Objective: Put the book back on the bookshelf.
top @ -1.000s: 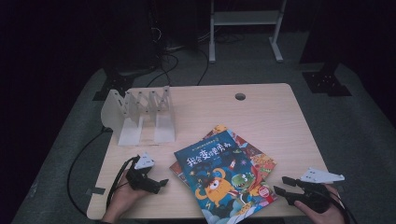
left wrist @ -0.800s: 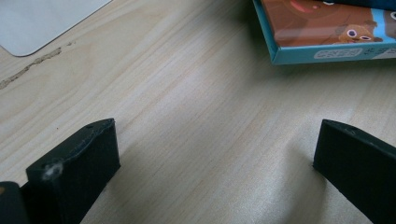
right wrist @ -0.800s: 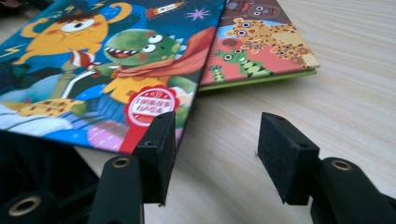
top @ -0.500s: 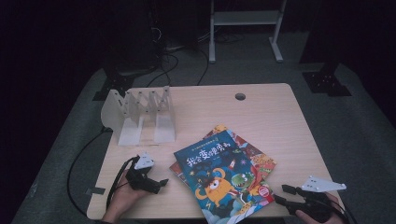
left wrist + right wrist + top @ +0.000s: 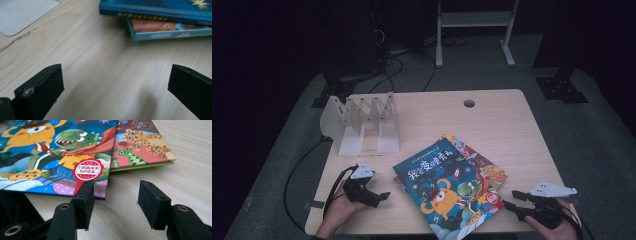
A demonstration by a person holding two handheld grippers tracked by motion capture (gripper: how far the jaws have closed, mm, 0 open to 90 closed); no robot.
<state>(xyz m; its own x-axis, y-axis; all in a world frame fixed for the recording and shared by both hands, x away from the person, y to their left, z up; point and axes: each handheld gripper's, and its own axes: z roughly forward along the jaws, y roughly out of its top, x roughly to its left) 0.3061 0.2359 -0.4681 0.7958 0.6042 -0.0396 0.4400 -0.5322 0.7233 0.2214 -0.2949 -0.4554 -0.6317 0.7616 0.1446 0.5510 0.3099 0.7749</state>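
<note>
A blue picture book (image 5: pixel 446 192) with an orange monster lies on top of a second, colourful book (image 5: pixel 479 165) near the table's front. My left gripper (image 5: pixel 381 199) rests on the wood just left of the stack and stands wide open on bare table (image 5: pixel 116 75), with the book spines (image 5: pixel 160 11) ahead of it. At the stack's right corner my right gripper (image 5: pixel 511 199) is partly open (image 5: pixel 115 200). Its left jaw stands in front of the blue book's corner (image 5: pixel 100 187), and only bare wood lies between the pads.
A white slotted book rack (image 5: pixel 362 122) stands at the table's back left, its base (image 5: pixel 22 12) near my left gripper. A cable hole (image 5: pixel 469 103) sits at the back. The table's front edge (image 5: pixel 412 231) runs just behind both hands. Bare wood lies right of the books.
My right gripper dipped slightly toward the front edge and came back. The left gripper and the books have not moved.
</note>
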